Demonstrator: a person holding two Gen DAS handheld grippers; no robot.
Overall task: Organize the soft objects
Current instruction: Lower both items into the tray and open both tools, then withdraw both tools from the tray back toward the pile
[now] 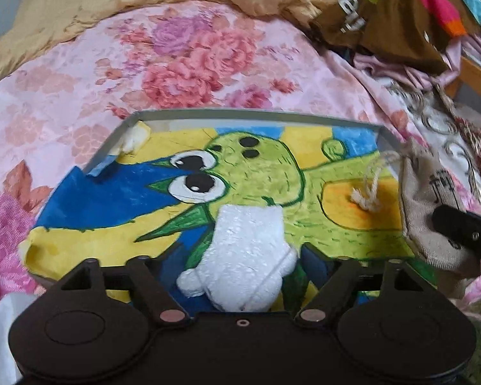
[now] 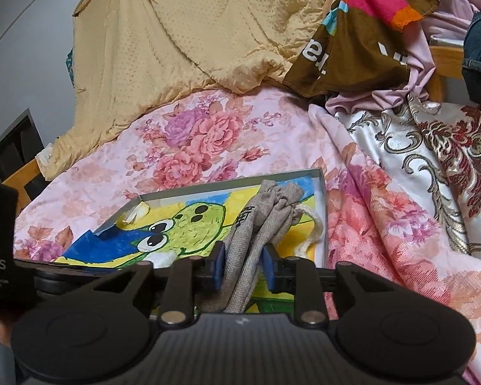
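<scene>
Only the left wrist view shows the white plush toy [image 1: 245,253] lying in the shallow tray [image 1: 253,115] on the flowered bed cover [image 1: 80,96], between the widely spread left tongs [image 1: 240,263], untouched. The right wrist view shows the right tongs [image 2: 243,268] partly parted around the beige drawstring pouch [image 2: 256,221], whose cloth fills the gap between the blue pads [image 2: 219,268] over the tray's right side.
</scene>
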